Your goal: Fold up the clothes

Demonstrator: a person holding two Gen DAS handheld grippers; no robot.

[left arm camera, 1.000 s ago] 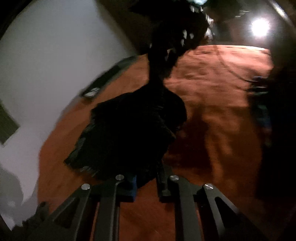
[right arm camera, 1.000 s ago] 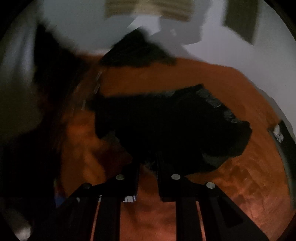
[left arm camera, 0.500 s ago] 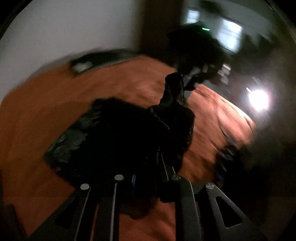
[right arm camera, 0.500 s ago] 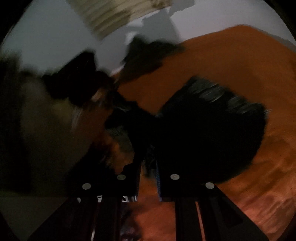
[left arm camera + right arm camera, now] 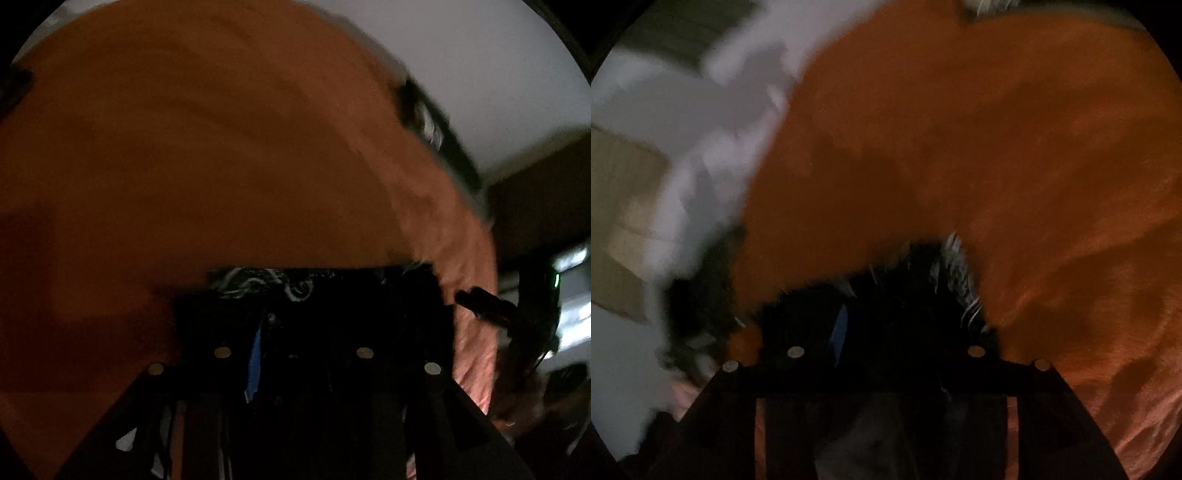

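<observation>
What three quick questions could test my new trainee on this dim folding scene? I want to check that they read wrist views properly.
1. True or false: the dark garment lies right at the left gripper.
2. What colour is the bed cover under the garment?
A. blue
B. orange
C. green
3. Fill in: in the right wrist view, the garment's pale-patterned edge lies next to the right ______.

Key: 1 true; 2 B; 3 gripper.
</observation>
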